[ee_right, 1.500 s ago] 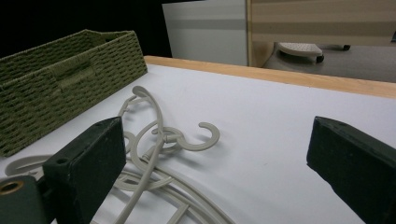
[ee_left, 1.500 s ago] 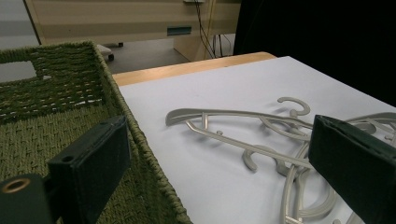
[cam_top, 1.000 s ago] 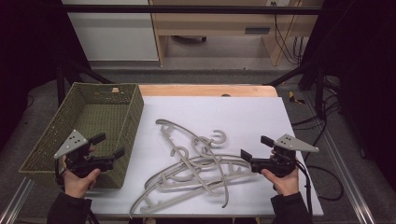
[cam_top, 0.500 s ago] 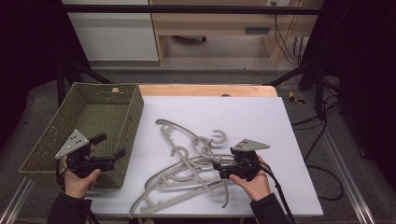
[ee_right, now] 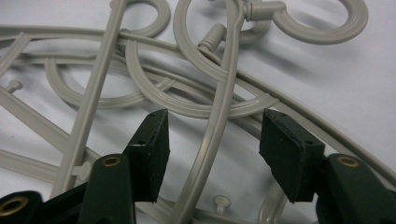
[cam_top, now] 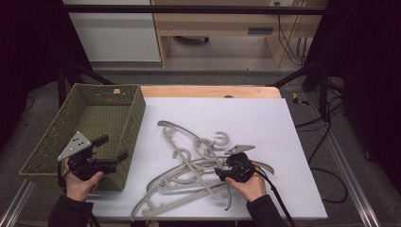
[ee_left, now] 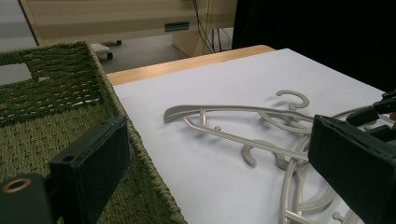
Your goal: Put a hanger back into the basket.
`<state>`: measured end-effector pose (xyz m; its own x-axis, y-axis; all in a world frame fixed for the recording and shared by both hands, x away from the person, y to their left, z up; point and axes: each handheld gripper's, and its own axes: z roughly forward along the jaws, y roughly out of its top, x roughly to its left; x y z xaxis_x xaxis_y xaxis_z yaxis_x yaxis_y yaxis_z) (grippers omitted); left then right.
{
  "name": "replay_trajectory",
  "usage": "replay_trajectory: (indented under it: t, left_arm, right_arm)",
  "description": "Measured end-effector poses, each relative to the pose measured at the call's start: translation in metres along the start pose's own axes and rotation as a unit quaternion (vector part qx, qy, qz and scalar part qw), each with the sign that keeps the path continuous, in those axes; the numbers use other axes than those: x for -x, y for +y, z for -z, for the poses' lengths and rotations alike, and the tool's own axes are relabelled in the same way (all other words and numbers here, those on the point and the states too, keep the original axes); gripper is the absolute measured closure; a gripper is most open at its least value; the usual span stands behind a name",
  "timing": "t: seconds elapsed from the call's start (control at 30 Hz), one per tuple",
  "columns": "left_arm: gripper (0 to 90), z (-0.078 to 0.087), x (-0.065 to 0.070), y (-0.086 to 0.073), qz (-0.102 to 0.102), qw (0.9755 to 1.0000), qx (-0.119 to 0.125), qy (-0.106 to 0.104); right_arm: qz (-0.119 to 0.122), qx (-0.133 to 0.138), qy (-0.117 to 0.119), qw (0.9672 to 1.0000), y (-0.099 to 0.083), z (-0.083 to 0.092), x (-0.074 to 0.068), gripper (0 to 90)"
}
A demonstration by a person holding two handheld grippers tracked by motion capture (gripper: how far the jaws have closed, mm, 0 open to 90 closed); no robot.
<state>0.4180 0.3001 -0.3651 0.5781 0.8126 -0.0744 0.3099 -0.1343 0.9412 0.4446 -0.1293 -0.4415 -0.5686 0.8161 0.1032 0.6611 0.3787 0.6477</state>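
Right hand-held gripper (ee_right: 212,144), jaws just closing, straddles a grey plastic hanger bar (ee_right: 219,121), pads clear. Left hand-held gripper (ee_left: 224,168) open.

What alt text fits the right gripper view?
The right tool has its two black jaws set either side of one thin bar of a grey plastic hanger, with gaps on both sides; the jaws have just been closing. More tangled grey hangers lie beyond on the white tabletop.

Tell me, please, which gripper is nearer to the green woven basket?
Left. The left gripper hangs right at the green woven basket, by its near right wall. The right gripper is well off to the right, down on the pile of grey plastic hangers.
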Motion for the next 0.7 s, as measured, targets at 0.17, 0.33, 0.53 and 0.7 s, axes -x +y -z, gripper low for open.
replay_trajectory:
  t: [0.17,0.33,0.53,0.7]
  left_arm:
    - [5.5,0.0,0.001,0.0,0.0,1.0,0.0,0.0]
    - [5.5,-0.001,0.001,0.0,-0.002,1.0,-0.002,-0.002]
    - [5.6,-0.001,0.002,0.0,-0.005,1.0,-0.006,-0.002]
    - [5.6,-0.003,0.003,0.0,-0.004,1.0,-0.005,-0.002]
  right_arm:
    - [-0.002,-0.012,0.001,0.9999,0.0,-0.004,0.001,56.9]
    - [-0.007,-0.025,0.009,0.9996,0.0,-0.008,0.004,66.1]
    - [-0.03,-0.036,0.026,0.9986,0.001,-0.011,0.005,72.4]
    - [-0.043,-0.038,0.03,0.9979,0.001,-0.012,0.007,72.1]
